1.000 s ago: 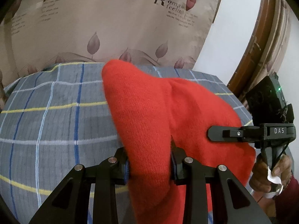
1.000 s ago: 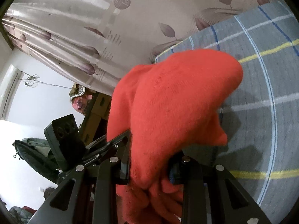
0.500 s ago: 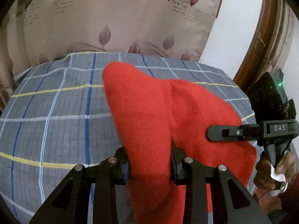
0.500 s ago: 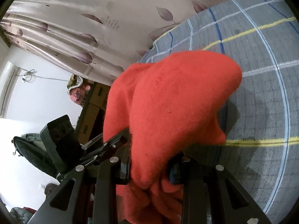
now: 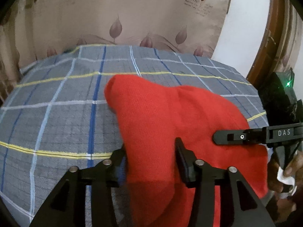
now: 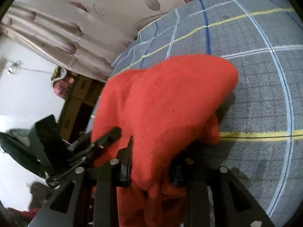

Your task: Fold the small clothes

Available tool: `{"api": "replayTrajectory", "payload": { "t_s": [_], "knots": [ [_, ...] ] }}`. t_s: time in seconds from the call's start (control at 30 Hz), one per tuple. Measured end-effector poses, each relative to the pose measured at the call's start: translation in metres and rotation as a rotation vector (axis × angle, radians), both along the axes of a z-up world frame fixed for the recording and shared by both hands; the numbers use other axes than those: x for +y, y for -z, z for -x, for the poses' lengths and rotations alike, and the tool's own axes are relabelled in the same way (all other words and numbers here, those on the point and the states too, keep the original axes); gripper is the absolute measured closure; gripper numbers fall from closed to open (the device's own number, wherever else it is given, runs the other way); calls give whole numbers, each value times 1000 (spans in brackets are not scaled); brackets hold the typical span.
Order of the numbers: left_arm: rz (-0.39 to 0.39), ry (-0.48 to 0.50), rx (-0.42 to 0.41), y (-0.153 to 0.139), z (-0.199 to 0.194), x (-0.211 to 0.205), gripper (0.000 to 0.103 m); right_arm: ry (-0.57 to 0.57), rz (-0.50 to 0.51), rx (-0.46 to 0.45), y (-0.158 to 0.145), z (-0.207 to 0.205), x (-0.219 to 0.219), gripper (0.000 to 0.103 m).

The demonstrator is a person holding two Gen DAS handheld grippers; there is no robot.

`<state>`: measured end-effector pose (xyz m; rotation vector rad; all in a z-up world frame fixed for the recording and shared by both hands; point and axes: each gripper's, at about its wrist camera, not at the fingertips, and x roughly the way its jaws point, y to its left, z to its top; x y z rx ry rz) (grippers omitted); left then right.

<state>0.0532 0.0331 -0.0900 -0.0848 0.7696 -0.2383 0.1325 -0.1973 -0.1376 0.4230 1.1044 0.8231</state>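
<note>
Left claw (image 5: 151, 162): clamped on a bunched edge of the red knit garment (image 5: 170, 123); cloth fills the gap between both fingers.
Right claw (image 6: 151, 168): clamped on another bunch of the same garment, seen side-on at the right edge of the left camera view, person's hand (image 5: 284, 172) below it.
Bed cover (image 5: 66, 104): grey check with blue, white and yellow lines, wide and flat ahead; good landing ground.
Curtain (image 5: 132, 13): leaf print, behind the far edge; irrelevant to the move.
Garment position: held up between both claws, far lobe draped forward over the cover; whether that lobe touches the cover, cannot tell.
Step, as judged: carrying the held edge forward to lay one half over the other.
Doing it well: keep both claws level and moving together, hold cloth taut between them, lower far lobe first, then lay the rest flat.
Risk: loose knit sagging in the middle, giving a lumpy, skewed fold.
</note>
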Motion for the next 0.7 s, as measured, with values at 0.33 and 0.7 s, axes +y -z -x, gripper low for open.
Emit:
{"api": "replayTrajectory", "payload": {
  "t_s": [0.33, 0.7],
  "knots": [
    [-198, -165, -345, -43, 41, -10, 7, 133, 183, -403, -63, 62, -2, 40],
    [-170, -194, -500, -95, 74, -13, 0, 233, 121, -605, -115, 118, -25, 14]
  ]
}}
